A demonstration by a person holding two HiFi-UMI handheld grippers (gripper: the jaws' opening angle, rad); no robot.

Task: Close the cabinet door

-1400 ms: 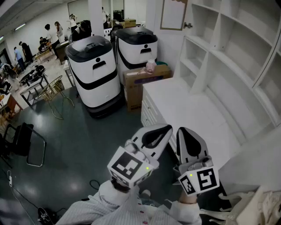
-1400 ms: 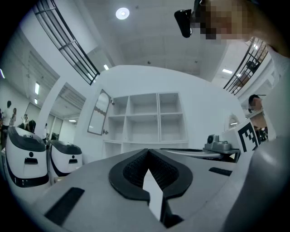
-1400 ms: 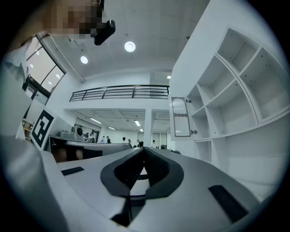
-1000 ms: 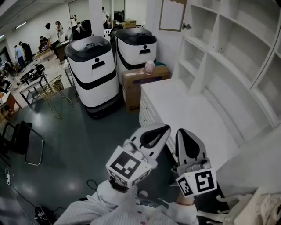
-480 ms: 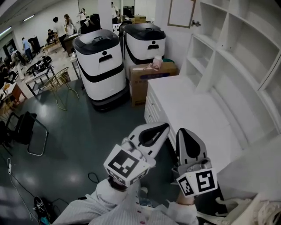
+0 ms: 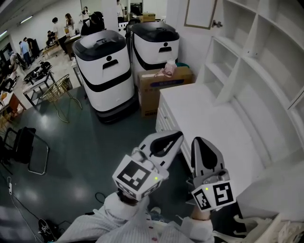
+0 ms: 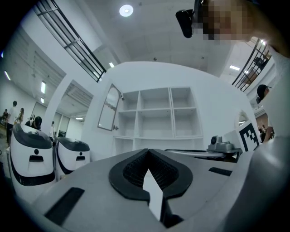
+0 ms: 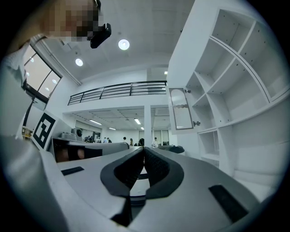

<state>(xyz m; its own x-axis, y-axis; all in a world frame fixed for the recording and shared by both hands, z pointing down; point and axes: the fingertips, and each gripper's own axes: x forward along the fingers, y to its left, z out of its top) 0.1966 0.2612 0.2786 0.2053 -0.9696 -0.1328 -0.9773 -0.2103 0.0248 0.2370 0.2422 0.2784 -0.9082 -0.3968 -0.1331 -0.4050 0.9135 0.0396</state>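
The cabinet door (image 6: 199,13) stands swung open at the top left corner of the white shelf unit (image 6: 233,71), above the counter's (image 6: 204,114) far end. My left gripper (image 6: 178,135) and right gripper (image 6: 197,140) hover side by side at the counter's near edge, well apart from the door, each with its jaws pressed together on nothing.

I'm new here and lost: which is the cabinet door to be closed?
Find the big white wall of open shelves above the white counter. At its far end hangs a white-framed cabinet door with a pale panel. It is the only door there, swung open, with a small knob.
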